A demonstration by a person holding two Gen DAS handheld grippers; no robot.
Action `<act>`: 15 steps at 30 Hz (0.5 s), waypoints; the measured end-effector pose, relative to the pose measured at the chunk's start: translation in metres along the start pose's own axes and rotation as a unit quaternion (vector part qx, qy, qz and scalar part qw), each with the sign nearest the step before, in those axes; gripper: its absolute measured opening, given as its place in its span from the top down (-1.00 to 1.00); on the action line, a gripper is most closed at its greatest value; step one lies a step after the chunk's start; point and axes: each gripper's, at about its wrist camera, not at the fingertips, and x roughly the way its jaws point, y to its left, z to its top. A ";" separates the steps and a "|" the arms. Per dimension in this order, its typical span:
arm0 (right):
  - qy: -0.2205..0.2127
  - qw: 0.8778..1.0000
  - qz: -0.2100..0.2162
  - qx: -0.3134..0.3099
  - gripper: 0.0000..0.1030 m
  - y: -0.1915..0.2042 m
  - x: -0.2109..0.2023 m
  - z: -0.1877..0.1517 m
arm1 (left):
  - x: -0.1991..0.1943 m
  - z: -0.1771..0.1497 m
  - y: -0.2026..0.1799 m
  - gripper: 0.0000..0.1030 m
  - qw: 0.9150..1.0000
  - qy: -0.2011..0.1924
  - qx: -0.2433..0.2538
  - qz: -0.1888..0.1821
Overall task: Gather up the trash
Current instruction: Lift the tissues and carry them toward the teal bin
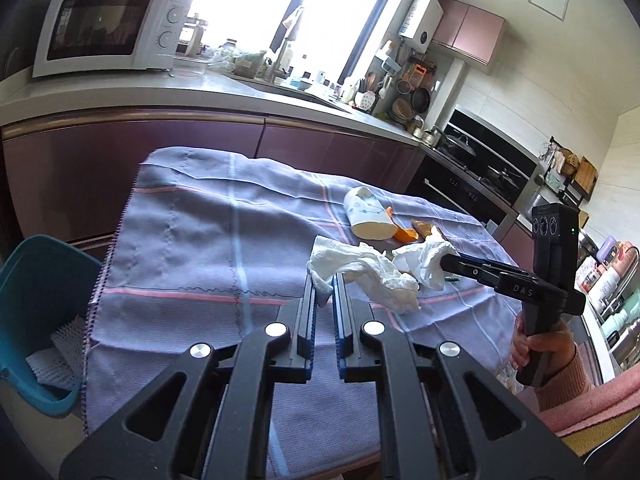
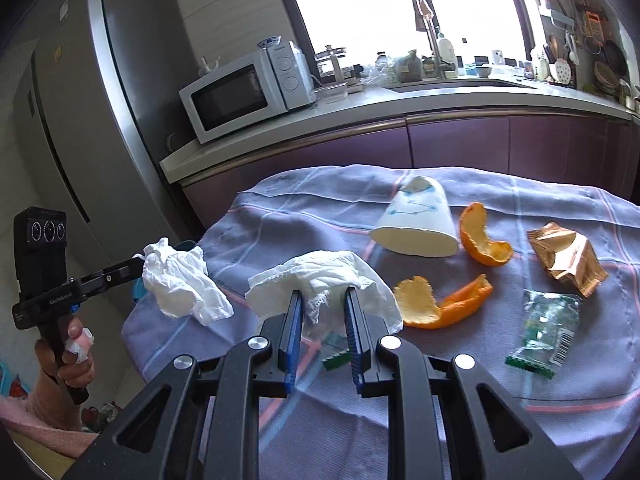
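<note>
1. Between my left gripper's fingers a crumpled white tissue is pinched, the jaws nearly pressed together on one edge of it while the rest trails off to the right above the cloth.
2. My right gripper pinches a second white tissue, its jaws a little wider apart, the paper bunched between and draped over the blue pads.
3. Just past the right fingers I see two pieces of orange peel lying on the blue-grey tablecloth, one curled piece just beside a tipped-over paper cup.
4. Further right lie a gold foil wrapper and a clear wrapper with green print, apart from each other.
5. A small green scrap sits on the cloth under the right jaws.
6. At the table's left edge, seen from the left wrist, stands a teal bin with white mesh packing inside.
7. Beyond the table run purple cabinets and a counter with a white microwave.
</note>
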 end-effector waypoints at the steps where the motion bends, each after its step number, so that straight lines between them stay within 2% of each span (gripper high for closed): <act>1: 0.003 1.000 0.009 -0.004 0.63 0.006 0.005 0.003 | -0.005 0.000 0.004 0.84 1.000 -0.004 -0.004 0.007; 7: 0.025 0.997 0.062 -0.049 0.63 0.051 0.040 0.017 | -0.041 -0.002 0.037 0.84 0.997 -0.035 -0.041 0.058; 15: 0.049 0.986 0.121 -0.101 0.63 0.109 0.087 0.035 | -0.089 -0.010 0.082 0.84 0.986 -0.069 -0.085 0.129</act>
